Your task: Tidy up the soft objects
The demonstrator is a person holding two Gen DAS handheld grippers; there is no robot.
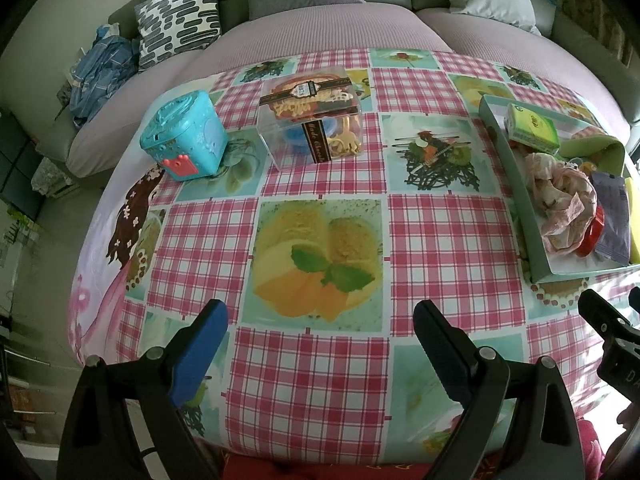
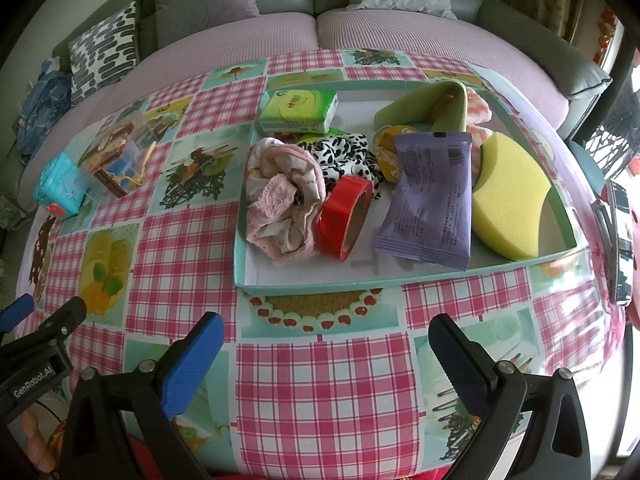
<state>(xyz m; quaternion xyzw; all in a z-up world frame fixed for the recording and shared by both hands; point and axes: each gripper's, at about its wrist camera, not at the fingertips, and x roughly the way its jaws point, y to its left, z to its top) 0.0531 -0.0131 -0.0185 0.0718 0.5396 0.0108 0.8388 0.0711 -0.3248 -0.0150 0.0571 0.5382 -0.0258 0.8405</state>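
A teal tray on the checked tablecloth holds a crumpled pink cloth, a black-and-white spotted cloth, a red tape roll, a purple packet, a yellow sponge, a green tissue pack and a folded green cloth. My right gripper is open and empty, just before the tray's near edge. My left gripper is open and empty over the table's middle; the tray lies to its right.
A teal toy box and a clear plastic box of small items stand at the table's far left. A sofa with cushions runs behind the table. A phone-like object is at the right edge.
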